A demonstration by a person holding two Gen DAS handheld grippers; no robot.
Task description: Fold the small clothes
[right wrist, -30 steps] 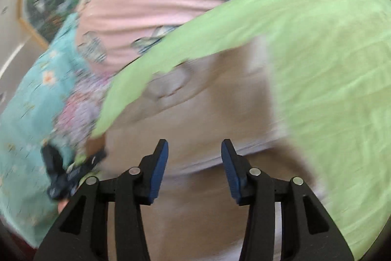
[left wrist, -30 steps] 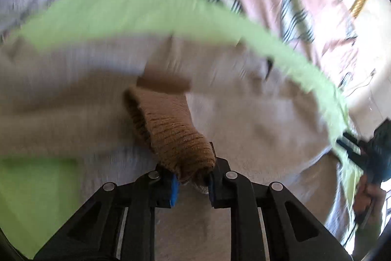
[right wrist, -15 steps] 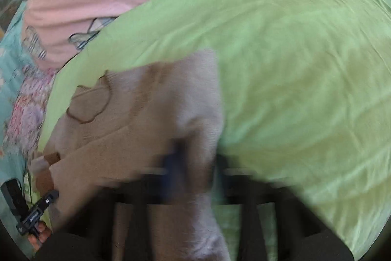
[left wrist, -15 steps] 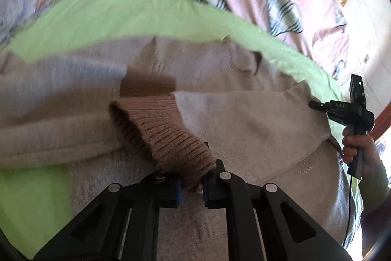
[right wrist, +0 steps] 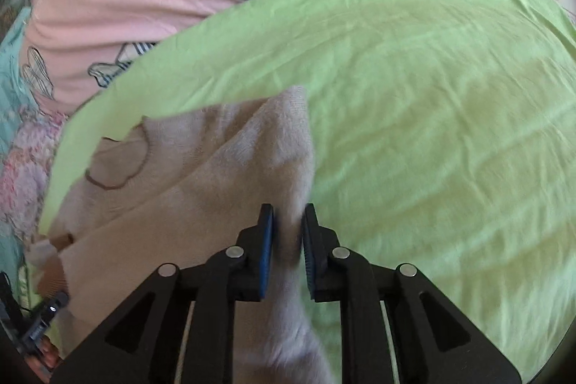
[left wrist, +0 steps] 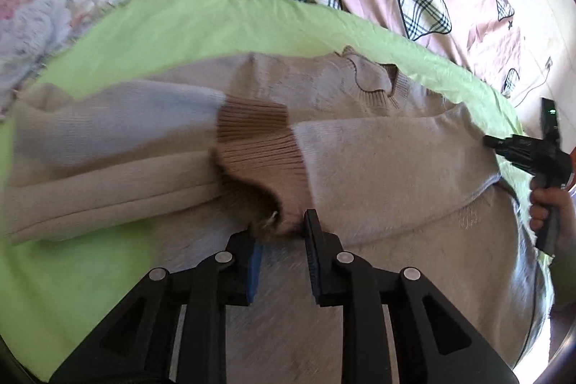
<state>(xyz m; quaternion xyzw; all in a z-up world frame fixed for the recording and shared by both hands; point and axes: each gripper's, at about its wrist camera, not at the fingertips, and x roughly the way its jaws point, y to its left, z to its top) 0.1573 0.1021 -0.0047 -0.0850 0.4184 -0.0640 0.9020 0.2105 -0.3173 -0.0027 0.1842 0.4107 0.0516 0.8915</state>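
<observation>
Beige knit sweater point(left wrist: 378, 168) lay on green sheet point(right wrist: 432, 96). Left gripper point(left wrist: 282, 236), jaws just reopening, had the brown ribbed cuff point(left wrist: 266, 161) between them, grip unclear. Right gripper point(right wrist: 288, 225), also just reopening, straddled the sweater's edge.

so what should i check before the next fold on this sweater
1. Left tongs free of the brown cuff: cannot tell; the cuff sits between the tips and the jaws have just been opening.
2. Right tongs free of the sweater: cannot tell; its edge fills the gap and the jaws have just been opening.
3. Other sleeve laid across the chest: ok.
4. Neckline flat and facing up: ok.
5. Green sheet smooth beside the sweater: ok, only light creases.
6. Hem straight: cannot tell, it is out of view.
</observation>
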